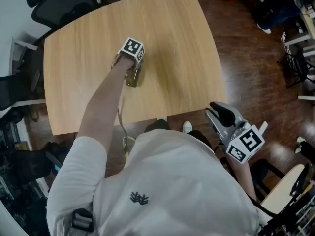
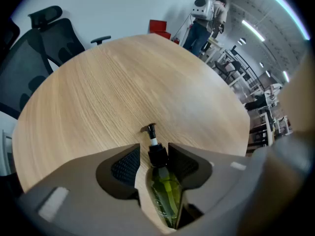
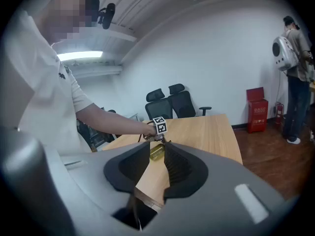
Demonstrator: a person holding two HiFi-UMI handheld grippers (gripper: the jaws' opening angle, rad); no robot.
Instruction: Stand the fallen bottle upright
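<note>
An olive-green pump bottle (image 1: 133,77) with a black collar lies on its side on the wooden table (image 1: 177,38). My left gripper (image 1: 132,71) points steeply down over it. In the left gripper view the bottle (image 2: 165,191) runs between the two dark pads, pump nozzle pointing away, and the left gripper (image 2: 153,154) is shut on it near the collar. My right gripper (image 1: 216,111) hangs off the table's near right corner, shut and empty. From the right gripper (image 3: 157,149) view, the bottle (image 3: 157,151) shows small under the left marker cube.
Black office chairs (image 1: 59,4) stand at the table's far left edge. A red box (image 3: 257,109) sits on the floor by the wall, and a person with a backpack (image 3: 295,73) stands beyond it. Dark wooden floor surrounds the table.
</note>
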